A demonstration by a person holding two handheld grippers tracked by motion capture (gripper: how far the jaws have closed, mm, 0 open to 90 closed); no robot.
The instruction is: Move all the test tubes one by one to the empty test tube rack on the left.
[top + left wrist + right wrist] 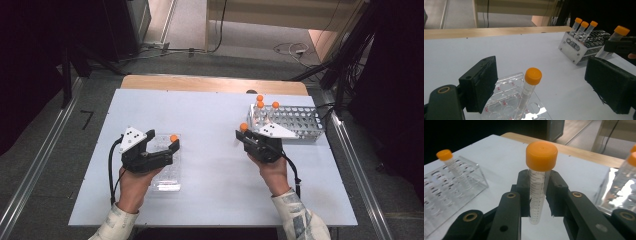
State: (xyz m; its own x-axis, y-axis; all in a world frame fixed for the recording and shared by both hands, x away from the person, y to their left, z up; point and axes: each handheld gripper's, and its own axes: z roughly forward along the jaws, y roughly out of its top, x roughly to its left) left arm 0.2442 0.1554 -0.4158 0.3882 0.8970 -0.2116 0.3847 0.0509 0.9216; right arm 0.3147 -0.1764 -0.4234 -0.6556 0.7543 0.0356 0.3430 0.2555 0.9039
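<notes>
Now R gripper [537, 202] pinching orange-capped tube [539, 180] upright btwn fingers [557, 192], above desk [210, 130], just left of metal rack [295, 122] w/ 3 capped tubes. L gripper [541, 85] fingers spread wide, either side of 2nd tube [529, 92] standing in clear plastic rack [509, 105], not touching it.

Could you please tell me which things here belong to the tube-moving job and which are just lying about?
In the job: held tube, right gripper, metal rack, clear rack, its tube, left gripper.
Lying about: floor cables.
</notes>
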